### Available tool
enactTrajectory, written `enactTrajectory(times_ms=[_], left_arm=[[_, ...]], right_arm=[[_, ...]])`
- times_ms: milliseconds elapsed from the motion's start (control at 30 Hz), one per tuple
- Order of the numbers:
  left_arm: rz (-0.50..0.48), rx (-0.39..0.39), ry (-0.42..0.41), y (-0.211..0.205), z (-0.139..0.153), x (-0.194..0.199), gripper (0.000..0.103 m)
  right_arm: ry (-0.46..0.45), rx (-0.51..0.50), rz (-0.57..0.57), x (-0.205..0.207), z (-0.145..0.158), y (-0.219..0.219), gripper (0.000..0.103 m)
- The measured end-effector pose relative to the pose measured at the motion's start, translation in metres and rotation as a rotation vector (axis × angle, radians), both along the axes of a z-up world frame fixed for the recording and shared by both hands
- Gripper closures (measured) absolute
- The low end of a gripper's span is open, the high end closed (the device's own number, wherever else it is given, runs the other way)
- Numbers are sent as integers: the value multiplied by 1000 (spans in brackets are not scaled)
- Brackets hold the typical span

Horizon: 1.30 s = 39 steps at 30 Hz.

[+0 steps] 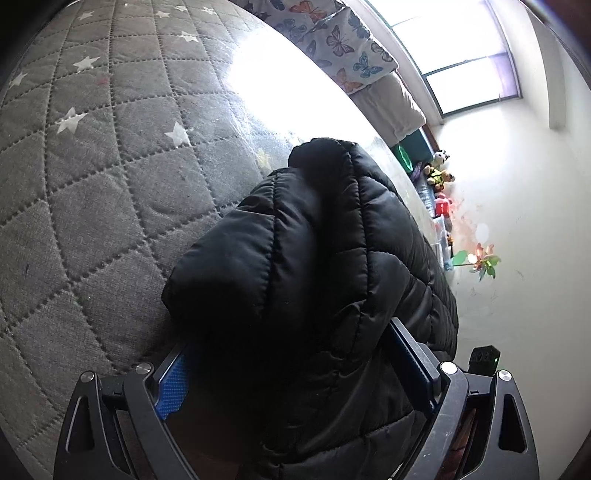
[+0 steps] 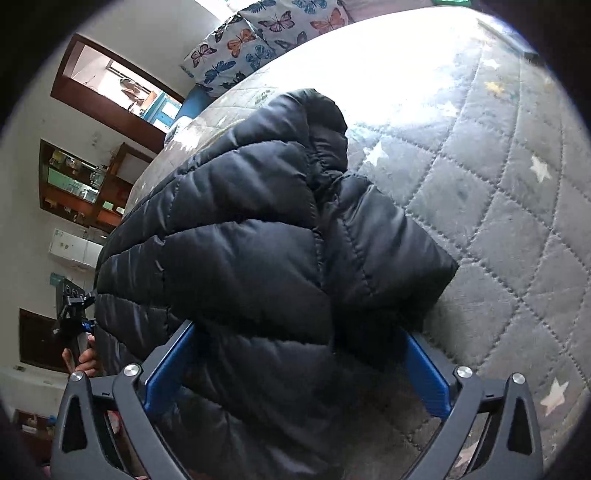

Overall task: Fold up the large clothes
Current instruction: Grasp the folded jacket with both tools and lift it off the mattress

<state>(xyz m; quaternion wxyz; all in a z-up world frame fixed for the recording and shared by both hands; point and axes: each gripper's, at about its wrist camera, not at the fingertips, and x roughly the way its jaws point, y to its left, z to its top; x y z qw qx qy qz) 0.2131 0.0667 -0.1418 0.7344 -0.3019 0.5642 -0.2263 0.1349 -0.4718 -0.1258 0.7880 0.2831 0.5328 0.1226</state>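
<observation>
A black quilted puffer jacket (image 1: 314, 240) is laid on a grey star-print quilted mattress (image 1: 92, 166). Butterfly-print pillows (image 2: 266, 33) are seen at its head.

The left gripper (image 1: 295, 373) and the right gripper (image 2: 299, 365) are both spread wide, with jacket bulk between the blue pads; whether anything is pinched cannot be told.

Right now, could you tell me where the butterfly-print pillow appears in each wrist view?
Left wrist: butterfly-print pillow at top centre, beyond the black puffer jacket.
Right wrist: the pillow at top, left of centre, behind the jacket.
Shared landmark: the grey star-quilted bedcover.

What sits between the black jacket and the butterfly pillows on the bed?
Only bare grey quilt, much of it washed out by sunlight, separates the jacket from the pillows; both wrist views show this.
</observation>
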Motion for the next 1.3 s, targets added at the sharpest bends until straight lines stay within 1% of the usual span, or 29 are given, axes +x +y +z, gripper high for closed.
enactTrajectory(times_ms=[67, 167, 200, 267, 300, 333, 433, 500, 567, 667, 767, 800, 833, 933, 1000, 1067, 1100, 1167, 1233, 1300], left_arm=[[-8, 16, 2, -4, 2, 1, 3], [-7, 17, 10, -5, 4, 3, 0], [-5, 17, 9, -6, 4, 4, 0], [-4, 19, 6, -10, 3, 5, 0], [-3, 19, -1, -12, 4, 6, 0], [-3, 25, -4, -15, 4, 6, 0], [-10, 50, -11, -26, 6, 4, 0], [-12, 45, -5, -27, 6, 5, 0], [-10, 44, -9, -26, 4, 6, 0], [-7, 55, -25, -27, 6, 5, 0], [-8, 56, -28, -29, 8, 3, 0], [-10, 60, -30, -29, 9, 0, 0], [-13, 66, -32, -30, 10, -1, 0], [-13, 76, -33, -32, 12, -1, 0], [-12, 77, -35, -34, 13, -2, 0], [-13, 75, -34, -33, 12, -1, 0], [-12, 73, -31, -34, 11, -1, 0], [-12, 73, -28, -30, 12, -2, 0], [-11, 65, -14, -27, 11, -1, 0], [-5, 46, -4, -22, 10, -1, 0]], right_arm=[[9, -9, -8, -1, 3, -2, 0], [10, -32, -20, -7, 5, -5, 0], [18, -21, -20, -8, 2, -7, 0], [63, 57, -27, -8, -9, -14, 0], [84, 113, -35, -7, -16, -18, 0], [78, 139, -39, -7, -18, -21, 0], [70, 131, -8, -4, -16, -21, 0], [67, 135, -2, -2, -14, -21, 0], [57, 140, 5, 1, -13, -21, 0], [19, 147, -18, 2, -11, -20, 0], [-39, 193, -35, -4, -12, -23, 0], [-63, 213, -54, -8, -10, -23, 0], [-90, 218, -49, -12, -4, -24, 0], [-119, 227, -32, -15, 7, -25, 0], [-85, 217, -27, -12, 3, -27, 0], [-20, 203, -24, -6, -7, -27, 0], [11, 217, -21, -3, -13, -29, 0], [32, 247, -14, -1, -15, -33, 0], [54, 252, -5, 0, -15, -36, 0], [54, 262, 7, 1, -16, -45, 0]])
